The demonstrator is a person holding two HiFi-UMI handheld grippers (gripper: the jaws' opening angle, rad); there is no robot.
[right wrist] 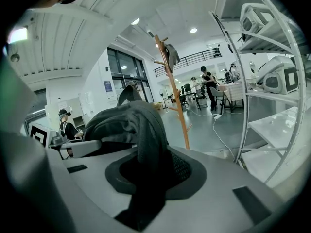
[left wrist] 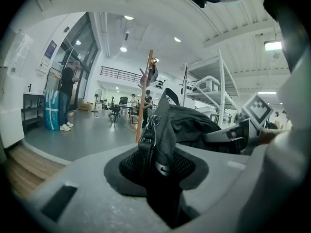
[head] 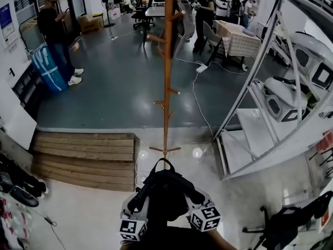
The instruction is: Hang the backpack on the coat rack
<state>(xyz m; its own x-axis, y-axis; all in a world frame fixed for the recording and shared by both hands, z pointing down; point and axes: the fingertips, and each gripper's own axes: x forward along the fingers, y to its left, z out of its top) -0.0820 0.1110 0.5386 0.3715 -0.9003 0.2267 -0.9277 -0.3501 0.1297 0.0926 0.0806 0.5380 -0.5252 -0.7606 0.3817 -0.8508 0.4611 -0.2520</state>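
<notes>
A black backpack (head: 165,191) hangs at the bottom centre of the head view, its top loop (head: 162,163) pointing toward the wooden coat rack (head: 168,77) straight ahead. My left gripper (head: 143,204) is shut on the backpack's left side, and my right gripper (head: 190,198) is shut on its right side. In the left gripper view dark fabric with a zipper pull (left wrist: 165,140) fills the jaws of the left gripper (left wrist: 158,166), with the coat rack (left wrist: 144,98) beyond. In the right gripper view the backpack fabric (right wrist: 141,130) is clamped in the right gripper (right wrist: 146,174), and the coat rack (right wrist: 175,96) stands ahead.
A grey garment (head: 184,14) hangs near the rack's top. A wooden step (head: 83,158) lies at left. A white metal shelf unit (head: 270,103) stands at right, a cable (head: 200,108) runs across the floor, and a black chair (head: 281,228) sits at lower right. Several people stand beyond.
</notes>
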